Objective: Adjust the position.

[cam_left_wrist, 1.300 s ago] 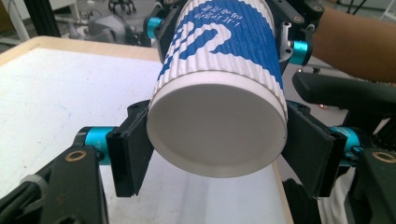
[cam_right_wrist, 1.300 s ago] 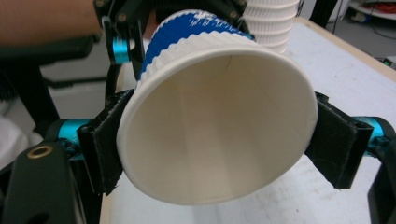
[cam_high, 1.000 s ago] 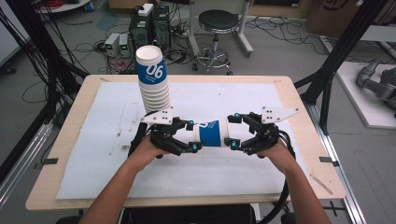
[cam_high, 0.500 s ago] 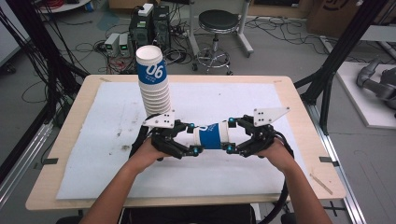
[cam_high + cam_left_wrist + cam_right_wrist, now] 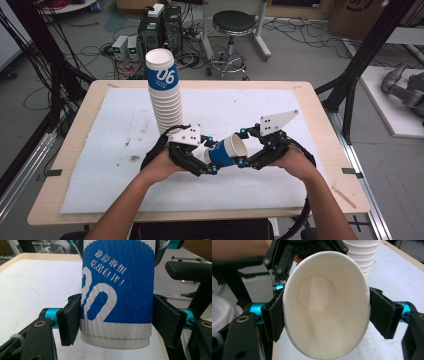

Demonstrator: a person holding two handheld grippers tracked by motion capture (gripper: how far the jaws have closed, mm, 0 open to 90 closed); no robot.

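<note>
Cup, blue-and-white ribbed paper (image 5: 226,151): held sideways above white-covered tabletop (image 5: 300,110), before tall paper cup stack (image 5: 165,95). Left gripper (image 5: 207,156) fingers clamp its base end; right gripper (image 5: 242,147) fingers, just reopened slightly, squeeze its oval-pressed rim.

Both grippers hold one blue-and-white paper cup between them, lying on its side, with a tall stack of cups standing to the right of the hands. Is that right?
One detail is wrong: the high view shows the stack of cups standing behind the left gripper, toward the table's left, not right of the hands. The cup does lie sideways between both grippers.
</note>
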